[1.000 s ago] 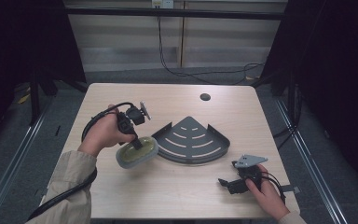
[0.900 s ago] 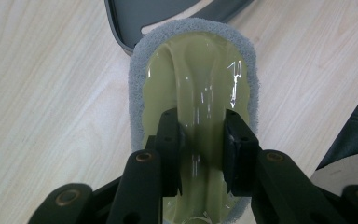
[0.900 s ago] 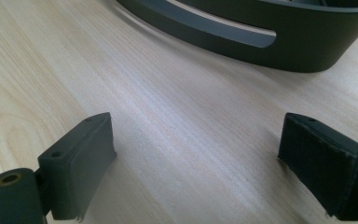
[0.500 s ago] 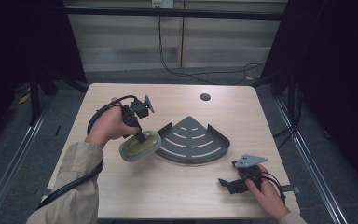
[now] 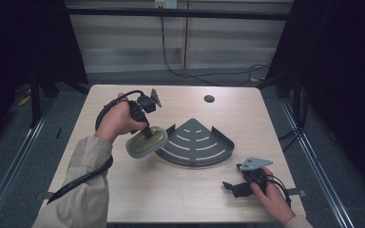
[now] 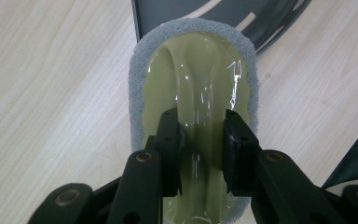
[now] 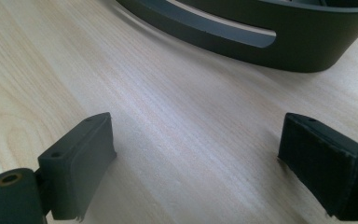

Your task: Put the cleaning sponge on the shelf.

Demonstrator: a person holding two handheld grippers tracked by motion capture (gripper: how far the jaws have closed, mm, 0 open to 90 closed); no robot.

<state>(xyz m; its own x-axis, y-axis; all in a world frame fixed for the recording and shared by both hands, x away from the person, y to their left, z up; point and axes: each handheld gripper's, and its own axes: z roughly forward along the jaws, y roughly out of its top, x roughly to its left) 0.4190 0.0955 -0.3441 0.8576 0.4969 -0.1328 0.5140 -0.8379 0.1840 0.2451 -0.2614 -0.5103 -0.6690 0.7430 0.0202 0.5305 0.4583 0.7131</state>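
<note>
Gripping the glossy ridge of a scrubbing pad (image 6: 193,88), the left gripper (image 5: 148,134) carries it at centre-left of the high view, its far end overlapping the grey corner shelf (image 5: 197,142). At lower right, the right gripper (image 5: 237,188) rests open-jawed on the table (image 5: 171,190). Keeping the pad level and the squeeze firm should help it land squarely.

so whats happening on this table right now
A person works with a gripper in each hand. The left gripper is clamped on the raised handle of a yellow-green scrubbing pad, holding it beside the left edge of a dark fan-shaped rack. The right gripper rests low over the table near the rack, jaws open and holding nothing.
</note>
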